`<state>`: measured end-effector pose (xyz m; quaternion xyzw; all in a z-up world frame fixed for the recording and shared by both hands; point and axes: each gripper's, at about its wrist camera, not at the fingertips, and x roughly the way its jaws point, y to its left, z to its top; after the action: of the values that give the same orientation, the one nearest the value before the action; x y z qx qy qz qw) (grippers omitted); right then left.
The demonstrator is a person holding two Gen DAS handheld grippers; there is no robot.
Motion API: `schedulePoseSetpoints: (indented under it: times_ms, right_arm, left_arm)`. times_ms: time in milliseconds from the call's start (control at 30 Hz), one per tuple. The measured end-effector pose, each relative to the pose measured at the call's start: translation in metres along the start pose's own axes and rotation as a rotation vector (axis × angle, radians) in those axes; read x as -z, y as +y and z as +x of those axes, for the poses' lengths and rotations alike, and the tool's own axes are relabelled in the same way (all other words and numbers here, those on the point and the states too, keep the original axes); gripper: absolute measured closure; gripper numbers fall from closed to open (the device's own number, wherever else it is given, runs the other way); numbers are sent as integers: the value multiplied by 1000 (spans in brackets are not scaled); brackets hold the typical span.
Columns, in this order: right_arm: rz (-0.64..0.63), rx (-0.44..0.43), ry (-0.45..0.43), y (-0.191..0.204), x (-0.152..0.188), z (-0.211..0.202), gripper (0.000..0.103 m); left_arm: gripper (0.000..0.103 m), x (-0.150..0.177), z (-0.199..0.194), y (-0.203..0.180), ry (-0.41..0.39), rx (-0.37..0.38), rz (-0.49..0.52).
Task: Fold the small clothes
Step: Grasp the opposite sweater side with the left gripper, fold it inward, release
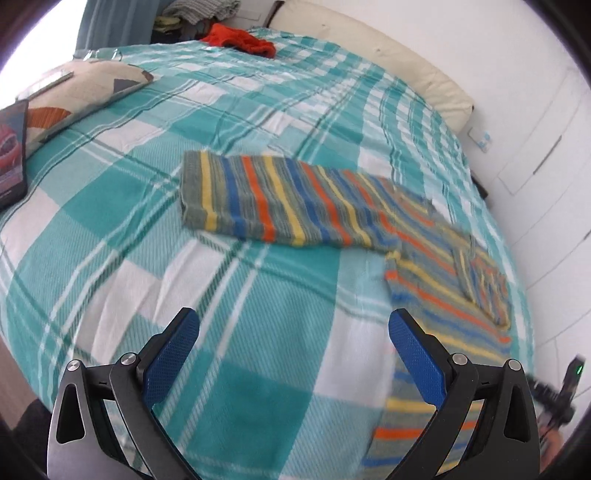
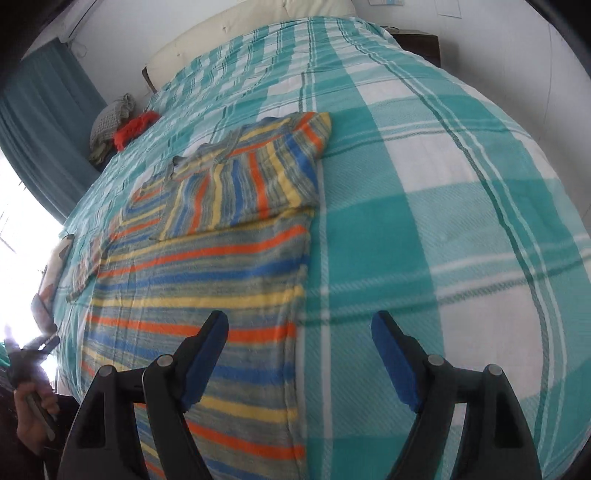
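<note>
A striped sweater (image 1: pixel 295 203) in grey, blue, orange and yellow lies flat on the teal plaid bedspread (image 1: pixel 258 122). One sleeve stretches out to the left in the left wrist view. In the right wrist view the sweater (image 2: pixel 221 280) has its right sleeve folded over the chest. My left gripper (image 1: pixel 293 343) is open and empty, above the bedspread left of the sweater's body. My right gripper (image 2: pixel 299 343) is open and empty, above the sweater's right edge near the hem.
A red garment (image 1: pixel 243 40) and a pile of clothes (image 1: pixel 203 11) lie at the far edge of the bed. A patterned pillow (image 1: pixel 81 92) and a tablet (image 1: pixel 13 155) lie at the left. A white wall with cupboards (image 1: pixel 535 129) stands at the right.
</note>
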<state>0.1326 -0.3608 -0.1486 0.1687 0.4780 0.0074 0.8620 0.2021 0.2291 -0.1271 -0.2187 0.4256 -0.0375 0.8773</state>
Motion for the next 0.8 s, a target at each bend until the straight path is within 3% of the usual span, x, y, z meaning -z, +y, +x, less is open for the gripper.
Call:
schedulePoseSetpoints:
  times_ms: [67, 200, 233, 267, 300, 333, 367, 433, 533, 667, 800]
  right_arm:
    - [39, 5, 6, -11, 18, -2, 23]
    - [52, 15, -20, -16, 43, -11, 23]
    - [53, 16, -22, -15, 46, -12, 22]
    - [56, 13, -25, -14, 49, -13, 21]
    - [62, 9, -29, -12, 50, -11, 20]
    - [69, 6, -32, -11, 53, -11, 19]
    - [74, 5, -36, -11, 54, -11, 19]
    - [86, 3, -47, -10, 56, -12, 19]
    - [112, -22, -59, -14, 57, -14, 19]
    - [118, -38, -61, -17, 58, -11, 19]
    - [112, -38, -68, -14, 59, -10, 15]
  left_arm:
    - [1, -32, 15, 18, 8, -13, -72]
    - [3, -67, 64, 49, 121, -111, -124]
    - [14, -70, 74, 52, 137, -118, -123]
    - [42, -71, 81, 53, 144, -115, -119]
    - [57, -72, 86, 52, 146, -127, -113]
    - [84, -73, 89, 52, 142, -146, -112]
    - [98, -74, 89, 54, 133, -134, -118]
    - [99, -77, 85, 48, 120, -121, -116]
    - [99, -96, 62, 8, 53, -64, -3]
    - [99, -119, 33, -89, 4, 96, 184]
    - [99, -110, 27, -192, 16, 274, 350]
